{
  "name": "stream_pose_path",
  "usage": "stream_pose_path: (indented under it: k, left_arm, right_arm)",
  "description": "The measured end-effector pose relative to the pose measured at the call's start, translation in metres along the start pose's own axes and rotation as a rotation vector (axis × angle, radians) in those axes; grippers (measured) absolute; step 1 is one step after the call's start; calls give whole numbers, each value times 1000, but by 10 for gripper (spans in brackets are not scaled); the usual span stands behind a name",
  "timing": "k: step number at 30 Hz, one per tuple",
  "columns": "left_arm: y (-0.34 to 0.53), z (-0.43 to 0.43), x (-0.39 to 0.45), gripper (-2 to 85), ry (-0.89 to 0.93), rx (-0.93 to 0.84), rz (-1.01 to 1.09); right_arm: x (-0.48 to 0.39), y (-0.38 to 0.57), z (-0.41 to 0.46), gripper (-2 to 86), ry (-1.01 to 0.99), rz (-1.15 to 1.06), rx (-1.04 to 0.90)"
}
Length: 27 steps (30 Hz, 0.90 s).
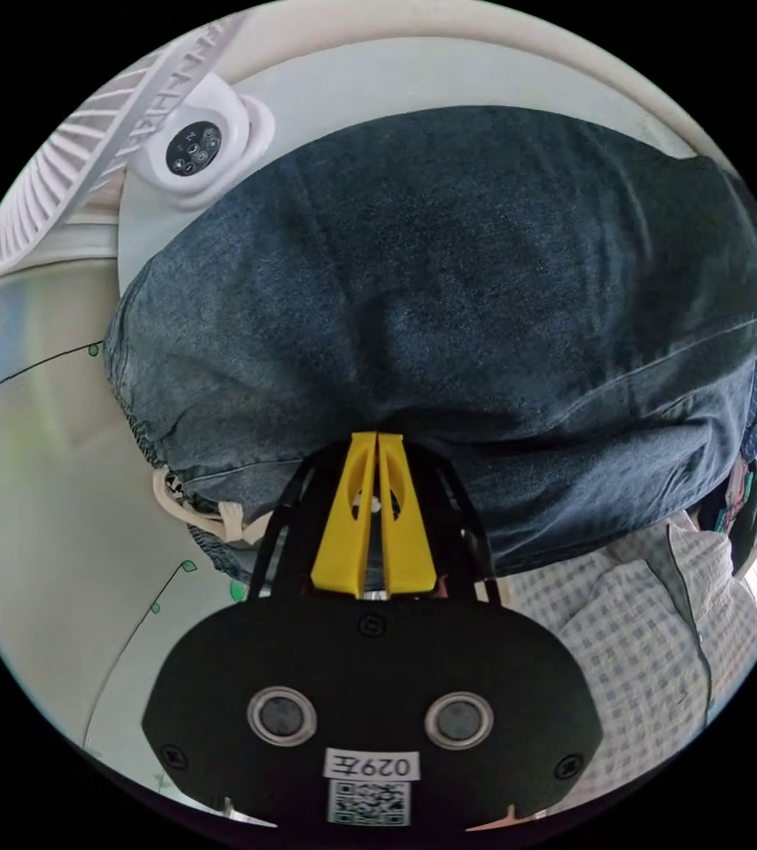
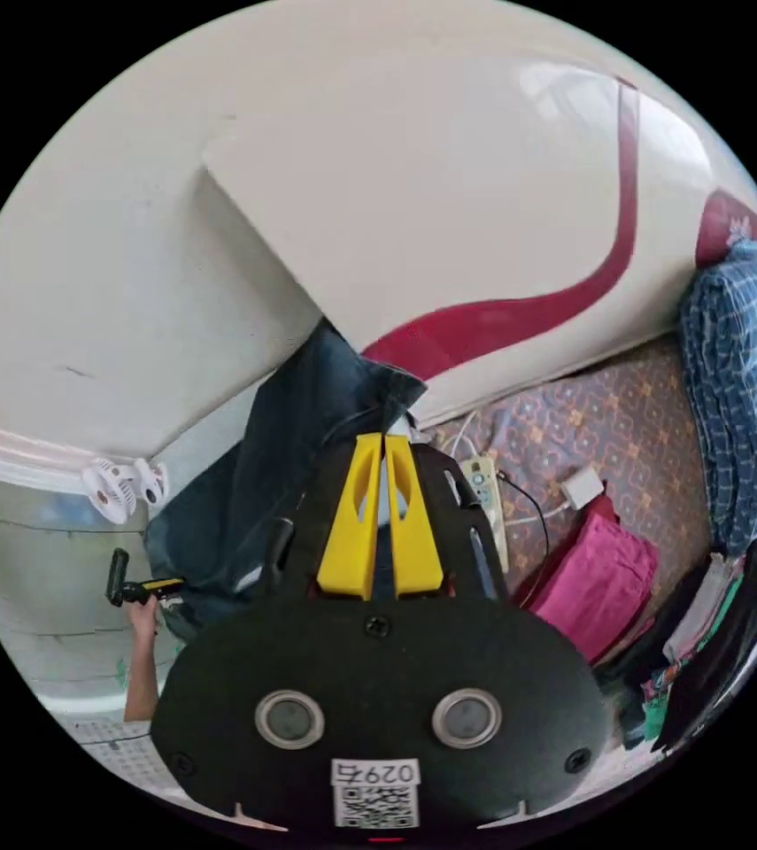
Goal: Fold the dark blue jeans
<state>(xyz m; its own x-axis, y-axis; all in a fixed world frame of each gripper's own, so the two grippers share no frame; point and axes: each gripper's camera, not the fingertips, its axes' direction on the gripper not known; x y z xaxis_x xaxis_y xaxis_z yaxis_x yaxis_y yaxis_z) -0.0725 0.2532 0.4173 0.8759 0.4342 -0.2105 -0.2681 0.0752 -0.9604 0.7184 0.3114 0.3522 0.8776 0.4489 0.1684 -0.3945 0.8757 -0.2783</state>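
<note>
The dark blue jeans [image 1: 484, 292] hang spread wide across the left gripper view, with a white drawstring [image 1: 196, 509] dangling at the waist end. My left gripper [image 1: 376, 438] has its yellow jaws shut on a fold of the denim. In the right gripper view the jeans [image 2: 254, 496] stretch as a dark band from my right gripper [image 2: 385, 440], whose jaws are shut on the cloth's edge, down to the left gripper [image 2: 174, 583], held in a hand [image 2: 142, 615].
A white fan [image 1: 174, 133] is mounted on the wall behind the jeans. A checked shirt [image 1: 652, 637] on the person is close by. On the patterned bedding [image 2: 626, 425] lie a power strip [image 2: 484, 496], a pink cloth [image 2: 599, 584] and a blue checked cloth [image 2: 741, 398].
</note>
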Motion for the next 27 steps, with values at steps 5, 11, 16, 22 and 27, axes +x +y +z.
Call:
stream_pose_path:
  k: [5,11,16,22,27]
  left_arm:
    - [20,-3,-7,-10,24,43,29]
    - [99,-31,-78,-10,97,240,-294]
    - [148,-20,-139,-10,231,274,-430]
    - [155,3,-148,-10,230,249,-398]
    - [134,17,-143,-10,41,179,-240]
  right_arm:
    - [61,48,28,-3,-193,73,-103]
    - [31,89,41,-4,-144,-106,-168]
    - [-25,112,77,-4,-169,-254,-224]
    - [-144,165,169,-5,-183,-534,-428]
    - [-204,230,231,-6,-46,-613,-551]
